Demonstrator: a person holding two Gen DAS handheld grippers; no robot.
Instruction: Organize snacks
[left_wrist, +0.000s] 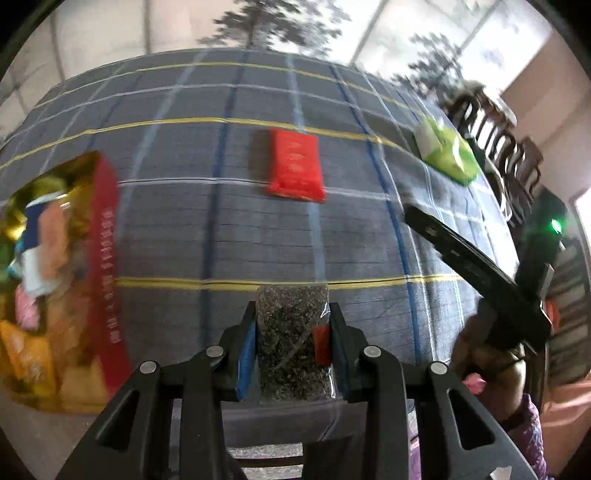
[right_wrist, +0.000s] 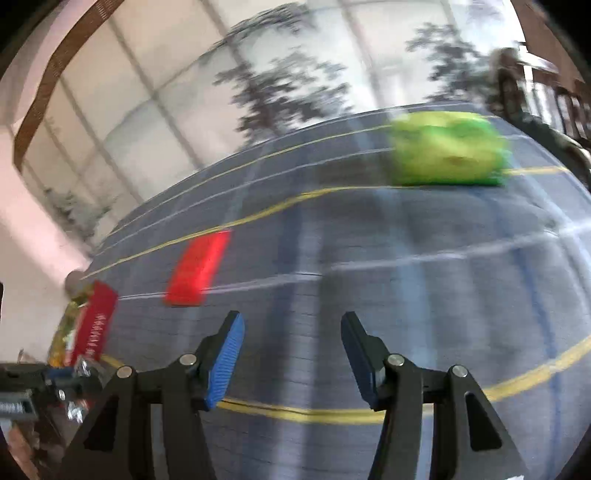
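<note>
Now the left gripper (left_wrist: 291, 332) has its 2 fingers clamped on a clear packet of dark, speckled snack (left_wrist: 291, 339), which stands between the pads with its top edge poking out past the fingertips. To the left of those fingers, close by, sits the red and gold box (left_wrist: 62, 284), open at the top and already crowded with wrapped snacks. Straight ahead of the fingertips, well apart, a red packet (left_wrist: 295, 166) lies flat on the checked cloth (left_wrist: 184, 221). Further right and beyond, a green packet (left_wrist: 448, 151) rests near the cloth's far edge.

The right gripper (right_wrist: 291, 354) is empty, its fingers standing apart with only cloth showing between them; from its own view the red packet lies ahead and to the left of the fingers and the green one ahead and to the right.

The step in hand looks like carrying the speckled packet to the box. The next move, I'd judge, calls for swinging it left over the opening, finding a gap among the snacks already inside, and only then parting the fingers. The right gripper seems poised for 1 of the 2 packets left.
</note>
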